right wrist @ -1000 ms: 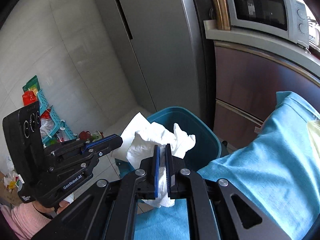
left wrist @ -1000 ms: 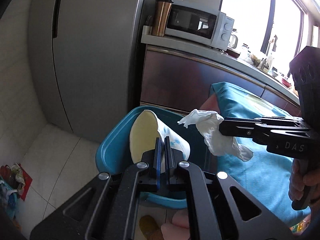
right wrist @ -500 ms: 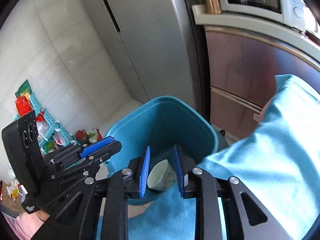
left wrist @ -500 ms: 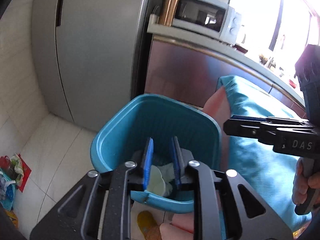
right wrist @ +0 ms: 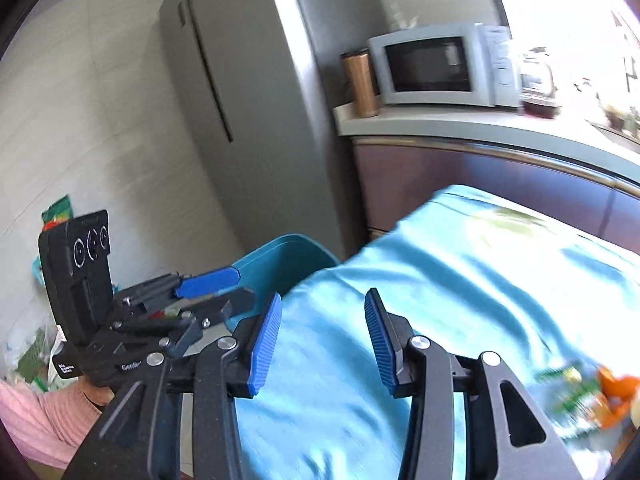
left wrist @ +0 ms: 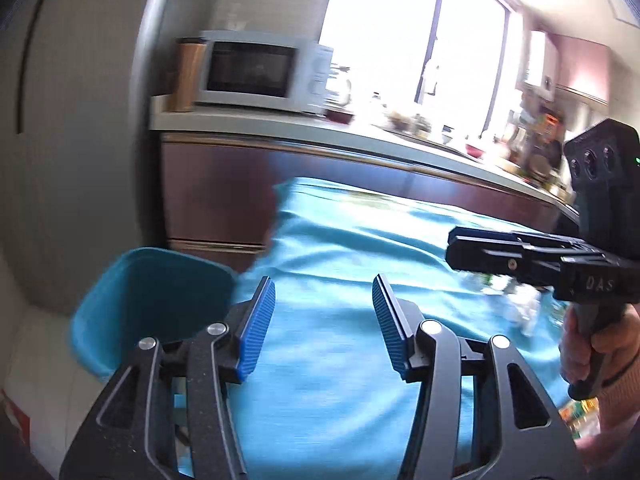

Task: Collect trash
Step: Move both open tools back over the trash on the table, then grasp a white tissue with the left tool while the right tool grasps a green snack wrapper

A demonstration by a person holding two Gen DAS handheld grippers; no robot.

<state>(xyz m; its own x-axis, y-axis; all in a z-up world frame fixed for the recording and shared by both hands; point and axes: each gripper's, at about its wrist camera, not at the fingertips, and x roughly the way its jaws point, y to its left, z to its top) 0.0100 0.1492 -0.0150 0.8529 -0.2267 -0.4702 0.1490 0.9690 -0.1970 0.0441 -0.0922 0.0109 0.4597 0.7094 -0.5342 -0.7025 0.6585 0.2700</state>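
Note:
The blue trash bin [left wrist: 152, 300] stands on the floor at the left end of the table; it also shows in the right wrist view [right wrist: 280, 264]. My left gripper [left wrist: 324, 320] is open and empty over the teal tablecloth [left wrist: 352, 240]. My right gripper [right wrist: 322, 336] is open and empty over the same cloth [right wrist: 460, 280]. Blurred trash lies on the cloth: pale wrappers [left wrist: 520, 304] under the right gripper body, and orange peel with green scraps [right wrist: 600, 392] at the right edge. The bin's contents are hidden.
A grey fridge [right wrist: 240, 120] stands behind the bin. A counter [right wrist: 480, 128] holds a white microwave [right wrist: 436, 66] and a copper tumbler [right wrist: 360, 82]. Coloured clutter [right wrist: 52, 216] lies on the floor by the wall at left.
Both grippers dropped their trash, a paper cup and white tissue, into the bin, opened wide, and swung right and up from the bin toward the table.

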